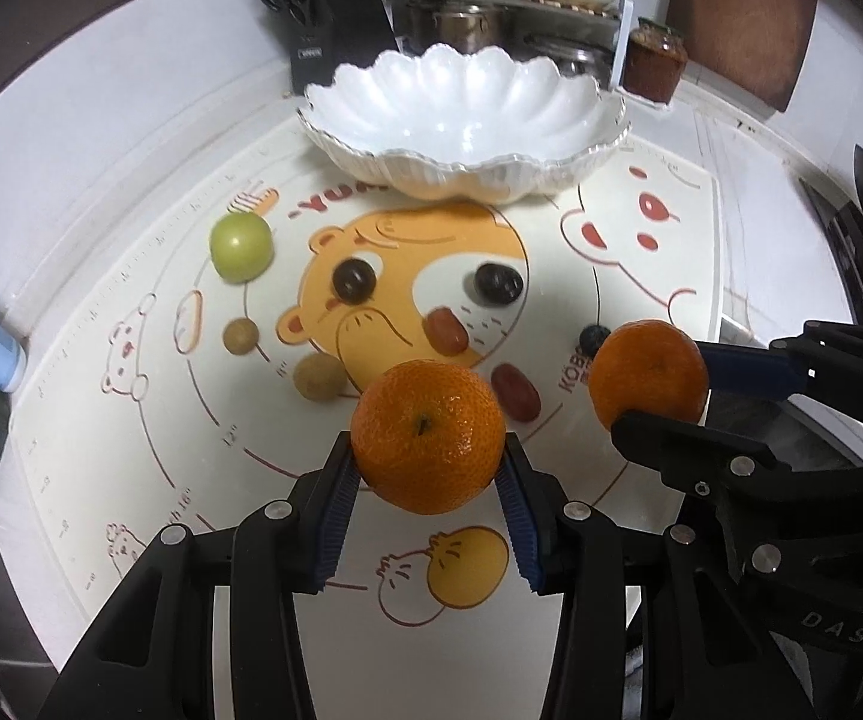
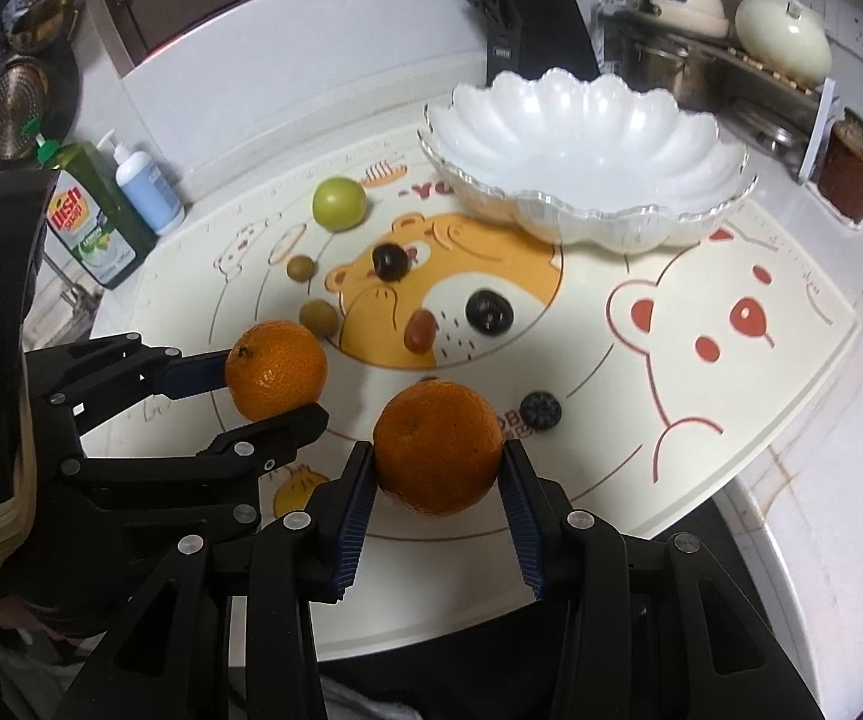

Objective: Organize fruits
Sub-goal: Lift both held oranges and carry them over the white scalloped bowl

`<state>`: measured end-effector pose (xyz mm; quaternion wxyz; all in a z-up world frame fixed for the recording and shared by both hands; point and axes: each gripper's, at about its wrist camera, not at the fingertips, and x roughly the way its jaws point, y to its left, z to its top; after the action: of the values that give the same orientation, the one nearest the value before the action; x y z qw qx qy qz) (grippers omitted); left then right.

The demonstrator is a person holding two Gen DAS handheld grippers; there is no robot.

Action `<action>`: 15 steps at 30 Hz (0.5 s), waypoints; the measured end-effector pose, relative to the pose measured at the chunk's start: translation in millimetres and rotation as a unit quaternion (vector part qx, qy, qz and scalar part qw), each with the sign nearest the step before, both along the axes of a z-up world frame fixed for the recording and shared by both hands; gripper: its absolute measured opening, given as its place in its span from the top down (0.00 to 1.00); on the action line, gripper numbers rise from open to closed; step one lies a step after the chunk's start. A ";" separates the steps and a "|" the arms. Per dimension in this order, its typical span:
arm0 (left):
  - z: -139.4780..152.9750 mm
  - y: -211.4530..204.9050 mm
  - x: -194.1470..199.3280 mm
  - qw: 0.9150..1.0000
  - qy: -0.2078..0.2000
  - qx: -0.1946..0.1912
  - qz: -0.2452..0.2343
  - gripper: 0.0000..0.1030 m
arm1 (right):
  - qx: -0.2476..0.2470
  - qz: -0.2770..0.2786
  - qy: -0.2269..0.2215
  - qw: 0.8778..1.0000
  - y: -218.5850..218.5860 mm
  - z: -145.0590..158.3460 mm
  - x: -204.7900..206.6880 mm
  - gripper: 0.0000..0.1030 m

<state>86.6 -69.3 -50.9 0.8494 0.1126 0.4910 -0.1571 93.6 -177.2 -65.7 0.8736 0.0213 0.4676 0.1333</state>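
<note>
Right wrist alone shows dish soap bottle (image 2: pixel 92 213); fruit in both.

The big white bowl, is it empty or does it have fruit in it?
Empty. The white bowl shows only its shiny bare inside, and the fruits lie on the mat or sit in the fingers.

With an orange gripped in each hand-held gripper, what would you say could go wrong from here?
1. The left hand-held gripper and right hand-held gripper each pinch a round orange only at its sides; either could slip out.
2. The two hand-held grippers sit close together and might collide on the way to the white scalloped bowl.
3. A dropped orange could scatter the small fruits, such as the blueberry.
</note>
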 end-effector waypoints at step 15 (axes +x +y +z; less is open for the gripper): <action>28.5 9.6 18.7 0.998 -0.053 -0.017 0.019 0.56 | -0.023 -0.042 -0.063 0.997 5.7 38.3 6.3 0.59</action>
<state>105.3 -59.7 -22.4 0.8789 0.0973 0.4447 -0.1428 100.0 -171.5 -27.4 0.9063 0.0126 0.4133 0.0873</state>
